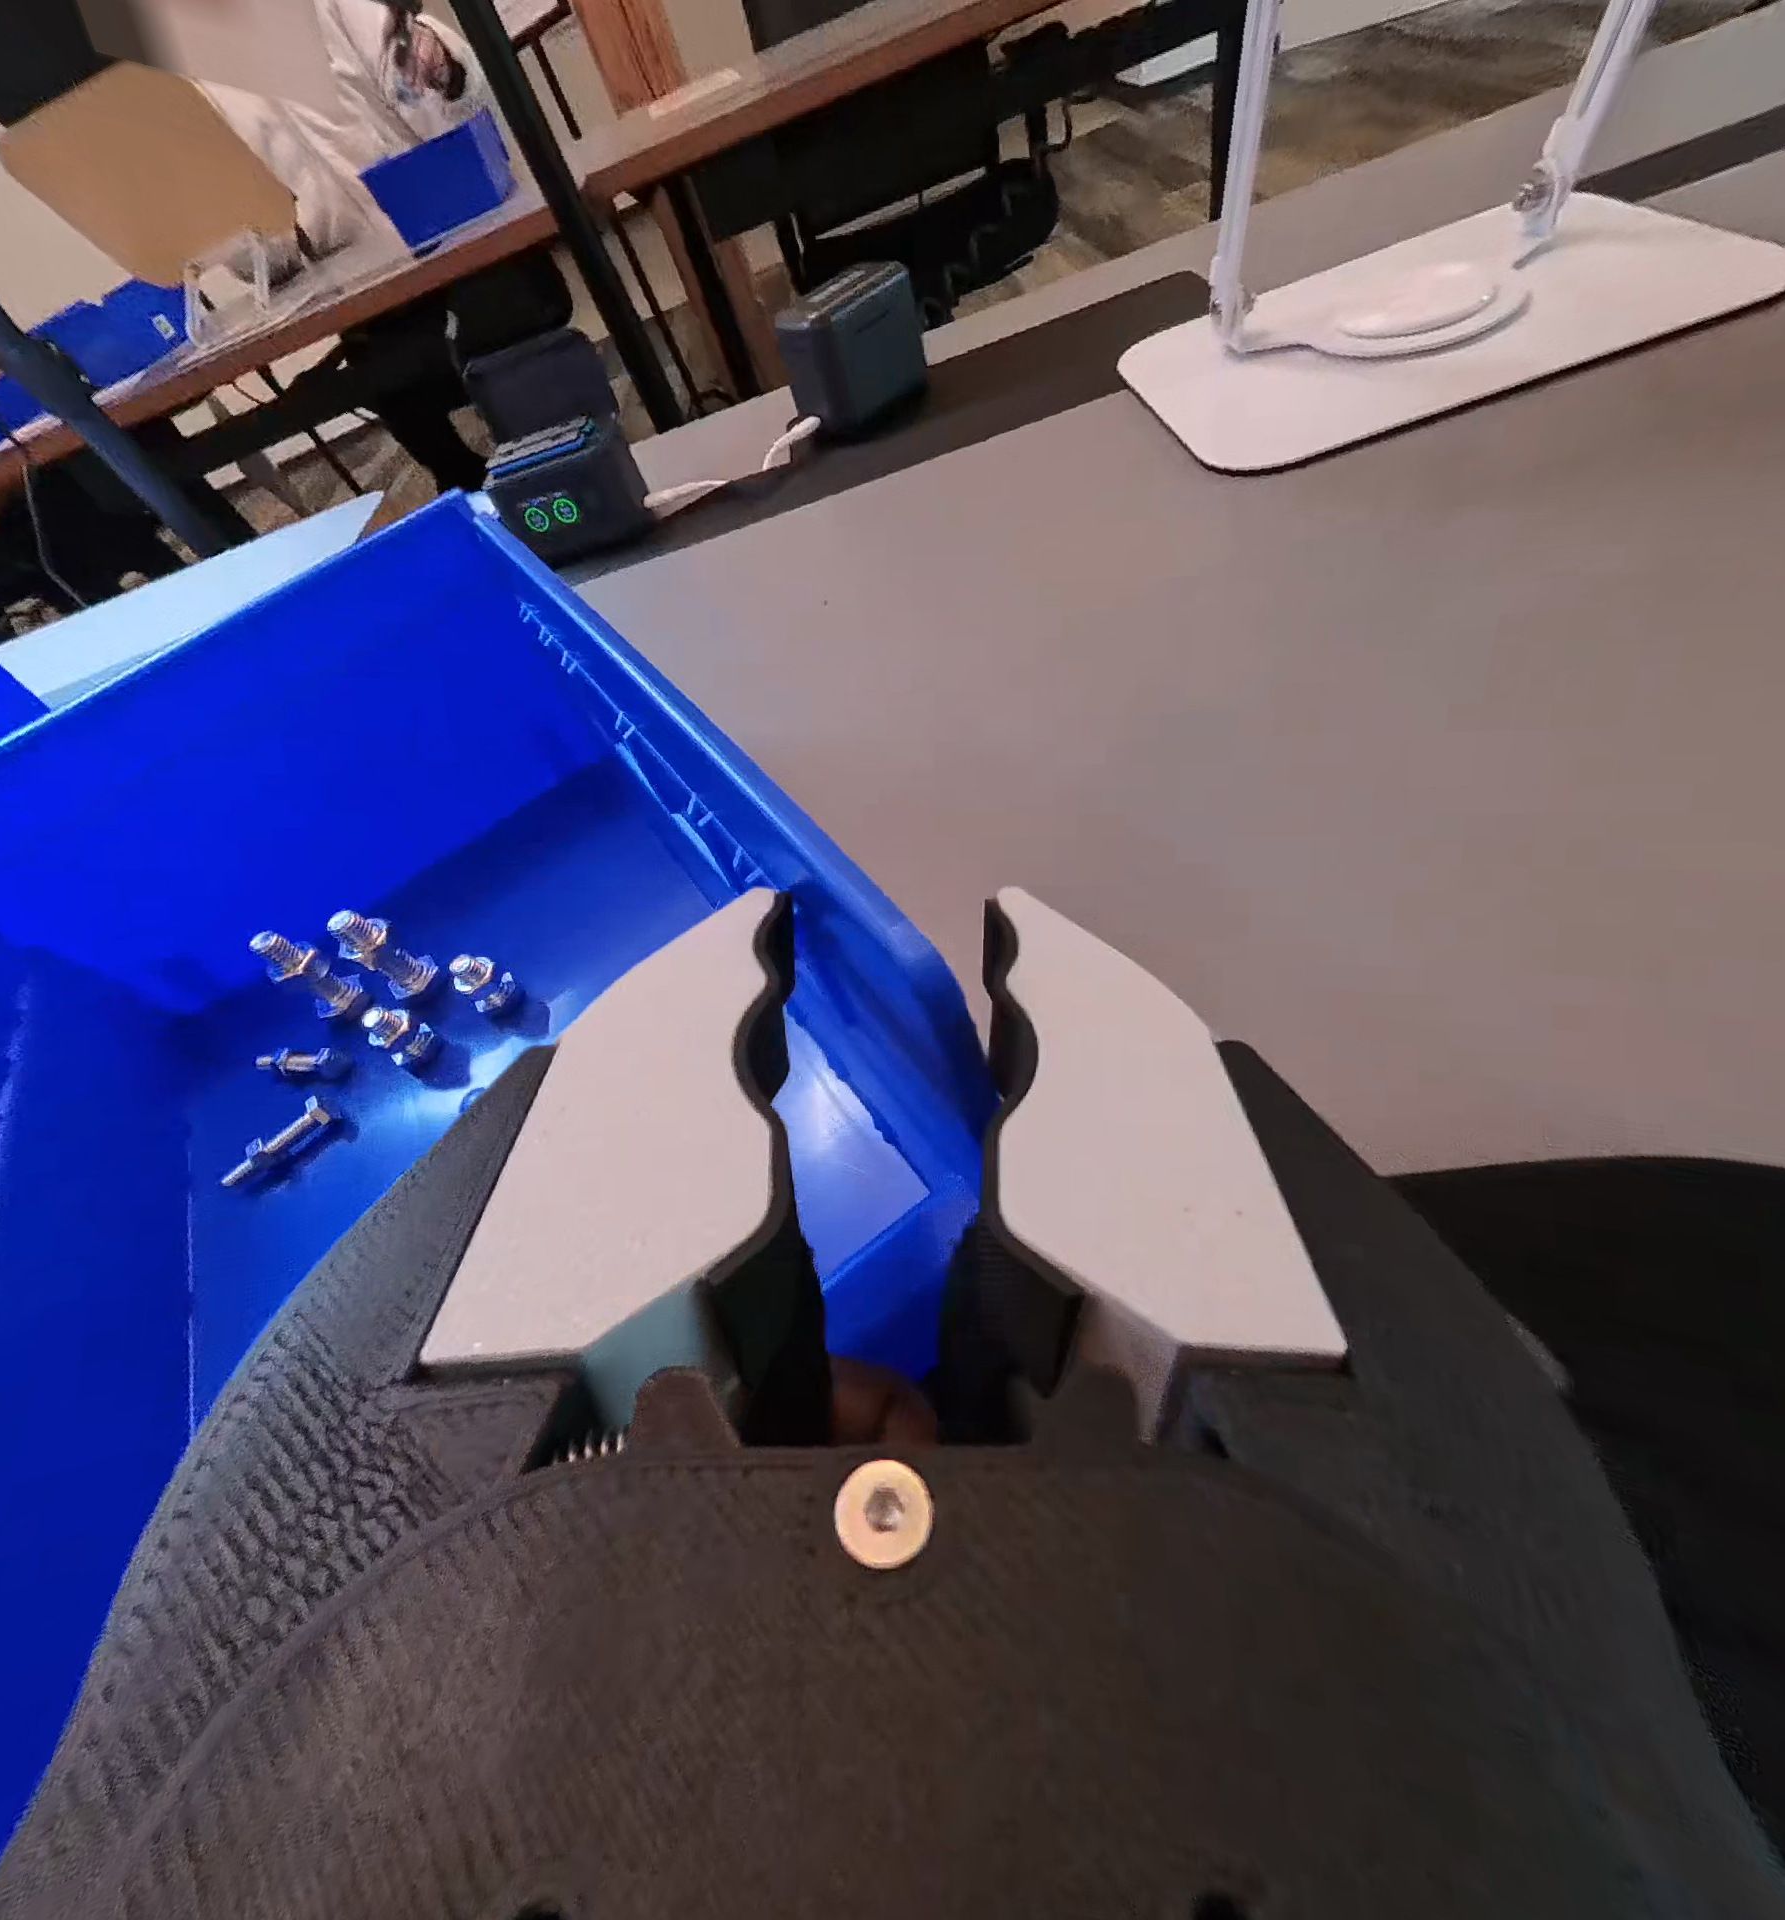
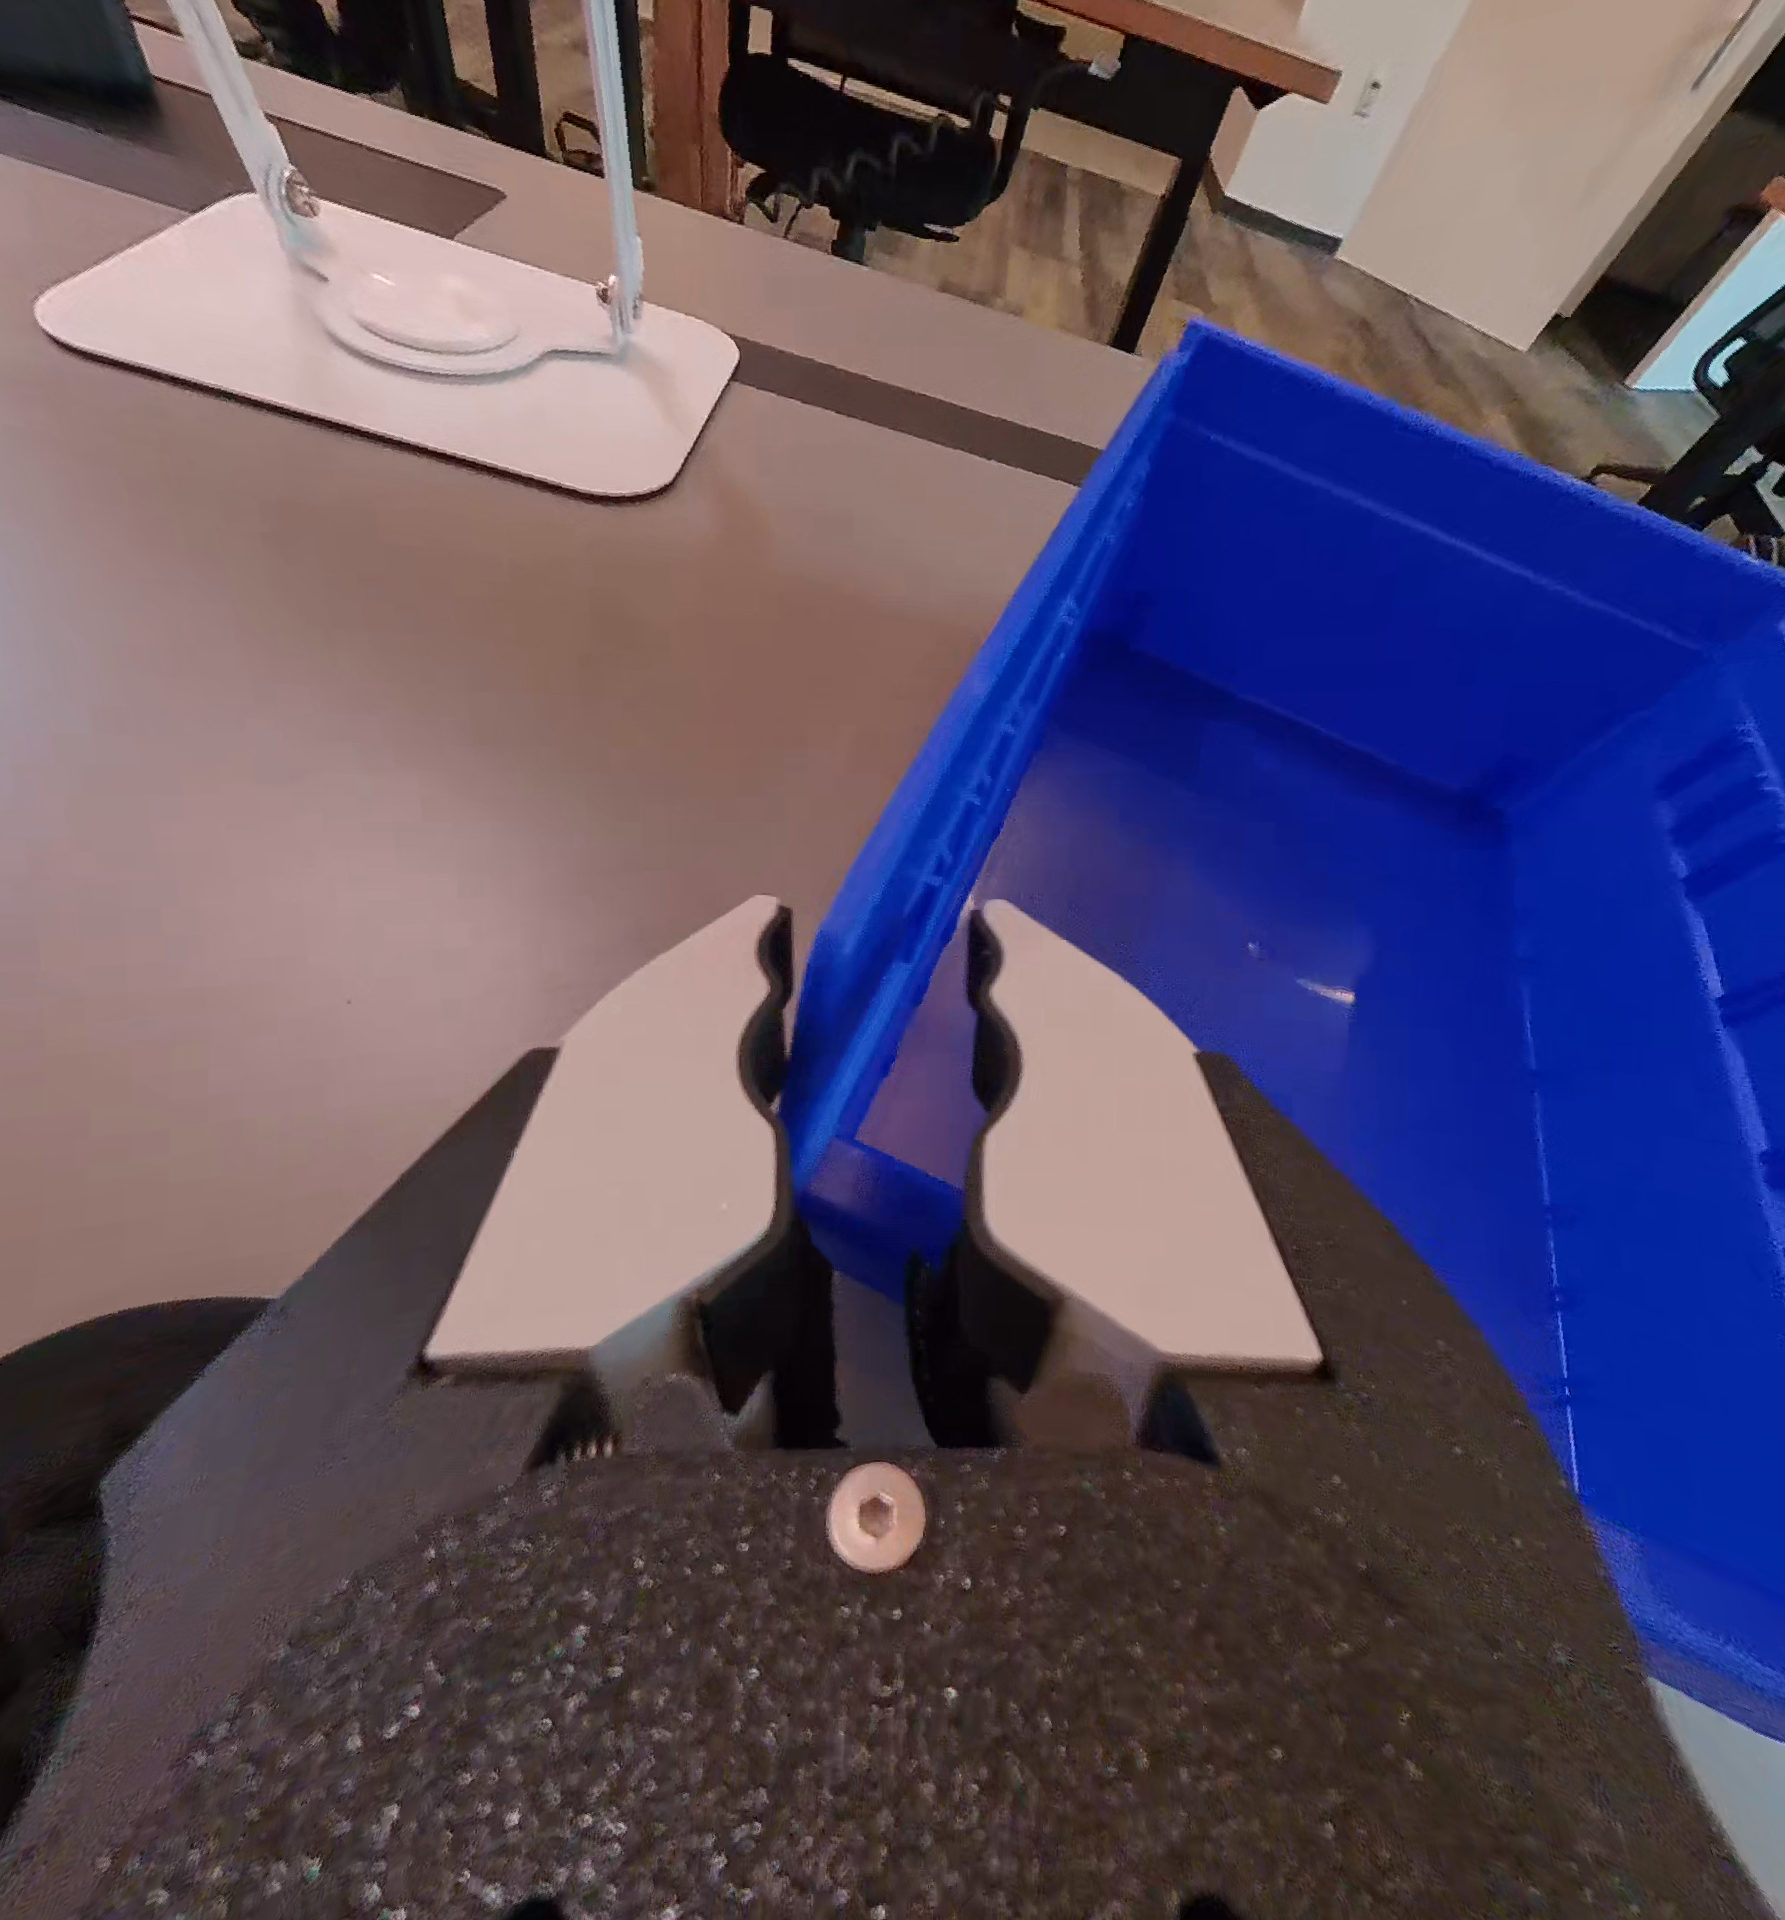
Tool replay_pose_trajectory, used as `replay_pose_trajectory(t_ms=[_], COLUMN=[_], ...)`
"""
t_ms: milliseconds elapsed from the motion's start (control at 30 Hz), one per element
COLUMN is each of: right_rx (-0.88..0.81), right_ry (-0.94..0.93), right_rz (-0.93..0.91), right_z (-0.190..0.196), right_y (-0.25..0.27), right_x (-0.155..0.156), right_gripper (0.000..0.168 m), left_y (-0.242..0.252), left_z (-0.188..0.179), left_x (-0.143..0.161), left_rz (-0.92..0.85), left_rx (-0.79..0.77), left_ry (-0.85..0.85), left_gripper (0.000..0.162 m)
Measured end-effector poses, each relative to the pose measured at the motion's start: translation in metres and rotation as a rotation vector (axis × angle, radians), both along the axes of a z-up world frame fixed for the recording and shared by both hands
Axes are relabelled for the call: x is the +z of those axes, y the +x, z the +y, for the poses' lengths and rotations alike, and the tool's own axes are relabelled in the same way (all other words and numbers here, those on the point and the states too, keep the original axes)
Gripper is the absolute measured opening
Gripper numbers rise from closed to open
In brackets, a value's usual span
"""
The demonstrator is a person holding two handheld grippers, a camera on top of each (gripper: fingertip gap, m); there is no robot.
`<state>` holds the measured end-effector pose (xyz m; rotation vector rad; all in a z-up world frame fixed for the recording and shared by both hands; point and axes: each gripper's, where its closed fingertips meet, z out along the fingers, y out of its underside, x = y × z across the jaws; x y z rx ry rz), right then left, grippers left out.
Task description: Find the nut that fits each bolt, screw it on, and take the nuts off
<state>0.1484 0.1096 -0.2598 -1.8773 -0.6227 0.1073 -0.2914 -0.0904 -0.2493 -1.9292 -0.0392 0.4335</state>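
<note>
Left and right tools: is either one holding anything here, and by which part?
Nothing is held. The left tool is open above the right wall of the blue bin with bolts; the right tool is open, straddling an empty blue bin's left wall without clamping it.

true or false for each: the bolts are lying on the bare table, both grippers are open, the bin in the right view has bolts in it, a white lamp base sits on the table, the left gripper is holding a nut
1. The bolts lie on the bare table. False: they lie inside a blue bin.
2. Both grippers are open. True: the left gripper and the right gripper each show a gap between the fingers.
3. The bin in the right wrist view holds bolts. False: no bolts show on the visible part of its floor.
4. A white lamp base sits on the table. True.
5. The left gripper holds a nut. False: nothing is between its fingers.
</note>
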Motion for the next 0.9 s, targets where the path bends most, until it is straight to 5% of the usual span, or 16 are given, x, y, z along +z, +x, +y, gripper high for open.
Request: replay_pose_trajectory(t_ms=[100, 567, 767, 900], right_rx=[-0.010, 0.011, 0.064, 0.087], right_ry=[0.021, 0.033, 0.067, 0.200], right_rz=[-0.036, -0.063, 0.090, 0.183], right_z=[0.000, -0.012, -0.022, -0.033], right_y=[0.003, 0.014, 0.004, 0.003], right_x=[0.000, 0.000, 0.020, 0.052], right_gripper=[0.019, 0.015, 0.047, 0.052], left_y=[0.001, 0.027, 0.031, 0.010], left_z=[0.004, 0.017, 0.009, -0.002], left_x=[0.000, 0.001, 0.023, 0.060], left_rz=[0.028, -0.022, -0.133, -0.228], left_rx=[-0.030, -0.256, -0.301, -0.293], left_ry=[-0.001, 0.052, 0.161, 0.268], left_gripper=[0.035, 0.030, 0.042, 0.046])
